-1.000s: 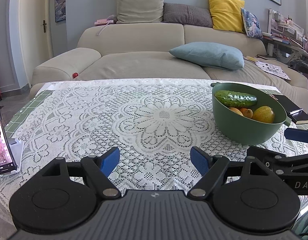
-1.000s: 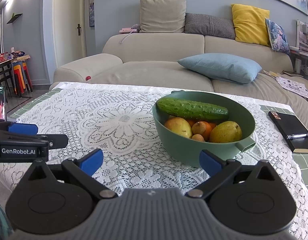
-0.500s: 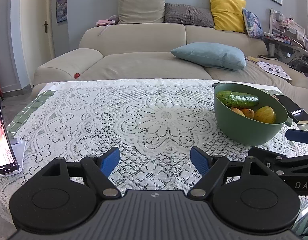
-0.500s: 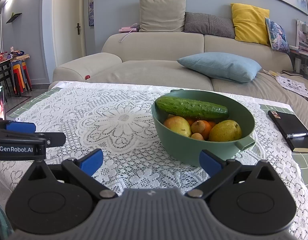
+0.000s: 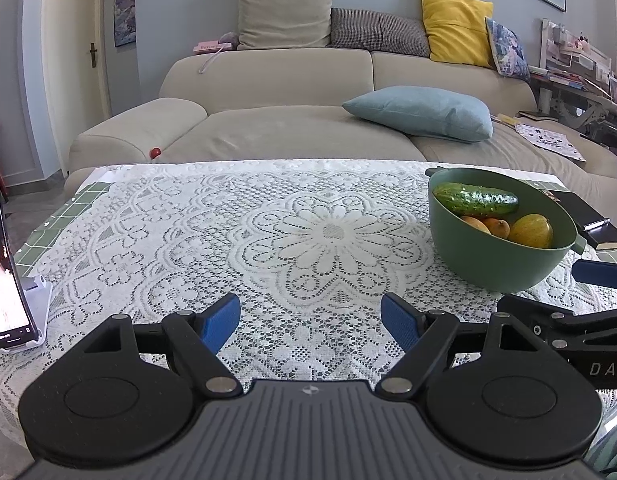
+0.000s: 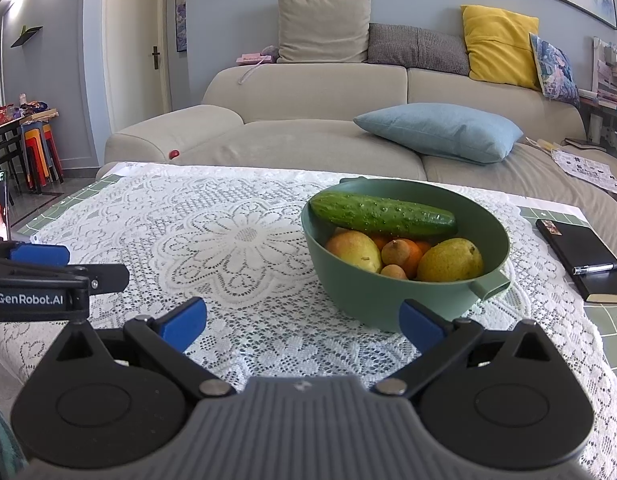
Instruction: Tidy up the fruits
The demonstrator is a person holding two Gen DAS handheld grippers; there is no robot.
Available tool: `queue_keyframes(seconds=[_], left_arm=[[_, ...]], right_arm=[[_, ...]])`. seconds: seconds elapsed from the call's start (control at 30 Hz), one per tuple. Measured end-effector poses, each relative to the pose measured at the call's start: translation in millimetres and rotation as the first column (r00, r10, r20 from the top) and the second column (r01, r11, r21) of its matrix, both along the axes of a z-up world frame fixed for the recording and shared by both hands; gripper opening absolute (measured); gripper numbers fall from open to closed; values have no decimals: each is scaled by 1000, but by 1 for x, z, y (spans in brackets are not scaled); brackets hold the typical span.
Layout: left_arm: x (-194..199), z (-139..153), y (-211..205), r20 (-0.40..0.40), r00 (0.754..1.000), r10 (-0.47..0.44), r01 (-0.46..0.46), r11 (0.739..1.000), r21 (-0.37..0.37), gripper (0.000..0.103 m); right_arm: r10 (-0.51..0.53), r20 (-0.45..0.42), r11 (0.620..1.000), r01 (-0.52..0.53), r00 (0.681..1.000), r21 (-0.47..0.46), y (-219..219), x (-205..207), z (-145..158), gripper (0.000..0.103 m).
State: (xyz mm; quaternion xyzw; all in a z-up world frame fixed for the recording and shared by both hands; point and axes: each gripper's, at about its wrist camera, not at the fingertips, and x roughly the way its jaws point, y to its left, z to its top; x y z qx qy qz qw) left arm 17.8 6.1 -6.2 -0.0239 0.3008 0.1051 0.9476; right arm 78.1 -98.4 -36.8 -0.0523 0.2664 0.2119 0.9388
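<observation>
1. The left hand-held gripper (image 5: 310, 322) is held with its blue pads wide apart and nothing between them; bare lace is seen ahead of it as far as the far edge of the surface (image 5: 268, 216).
2. The right hand-held gripper (image 6: 302, 320) is likewise spread open and empty, with the green bowl (image 6: 388, 300) just ahead of it, close to its right pad.
3. In the bowl a cucumber (image 6: 382, 216) is laid across the top of two yellow pears (image 6: 450, 260) and some small orange fruits (image 6: 396, 254); from the left hand-held gripper the bowl is seen ahead and to the right.
4. To the right of the bowl, near the right edge of the surface, a black notebook (image 6: 580, 252) is seen with a pen (image 6: 598, 268) lying on it.
5. Far to the left of the left hand-held gripper, a phone (image 5: 4, 276) is propped upright in a white stand by the near left edge.
6. The surface is covered by a white lace cloth over a green gridded mat; beyond its far edge a beige sofa (image 5: 292, 92) with a blue cushion (image 5: 424, 112) is seen.
7. "GenRobot.AI" is read on the left hand-held gripper in the right wrist view, and the letters "DAS" on the right one in the left wrist view.
</observation>
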Motion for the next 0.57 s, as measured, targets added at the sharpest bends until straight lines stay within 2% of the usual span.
queue_keyframes(seconds=[0.57], left_arm=[[-2, 0, 0, 11, 1000, -10, 10, 1000, -13, 94]], right_arm=[[0, -3, 1000, 0, 1000, -6, 1, 1, -2, 99]])
